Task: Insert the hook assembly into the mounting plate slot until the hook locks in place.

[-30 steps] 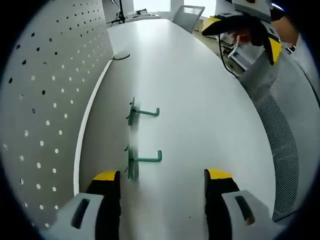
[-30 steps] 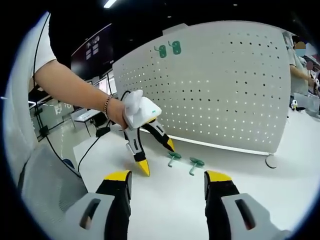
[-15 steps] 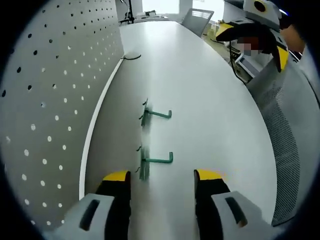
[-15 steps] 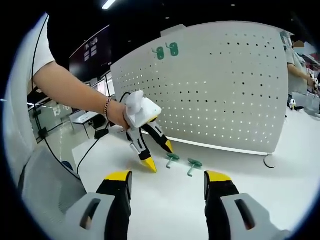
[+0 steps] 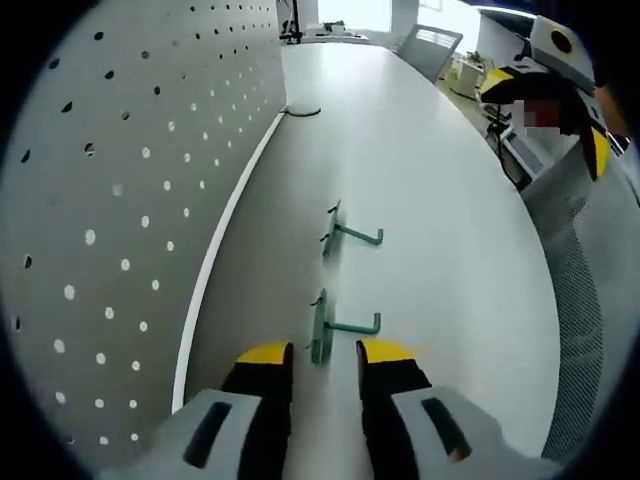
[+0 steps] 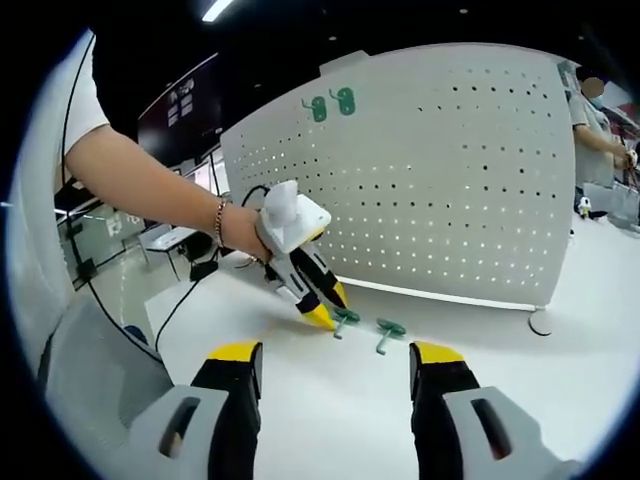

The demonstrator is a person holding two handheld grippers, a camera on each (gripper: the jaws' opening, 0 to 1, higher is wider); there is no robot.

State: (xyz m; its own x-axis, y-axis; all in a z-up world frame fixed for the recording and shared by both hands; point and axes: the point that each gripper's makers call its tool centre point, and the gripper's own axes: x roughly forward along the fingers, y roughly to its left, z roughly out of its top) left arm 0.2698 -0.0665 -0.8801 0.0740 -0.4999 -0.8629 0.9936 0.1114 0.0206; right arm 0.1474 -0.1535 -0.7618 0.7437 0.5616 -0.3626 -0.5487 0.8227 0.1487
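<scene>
Left gripper [image 5: 325, 355]: my jaws narrowed around the near green hook [image 5: 322, 328], its plate between the tips; contact cannot be told.
Second hook [image 5: 345, 231]: farther ahead on the white table [image 5: 440, 190].
Pegboard [image 5: 120, 170]: to my left, upright.
Right gripper [image 6: 335, 352]: jaws wide, nothing held, both hooks ahead.
Mounted hooks [image 6: 333, 102]: high on the pegboard.

White table [image 5: 440, 180], mesh chair [image 5: 436, 45], ceiling light [image 6: 216, 9], dark bkgd
</scene>
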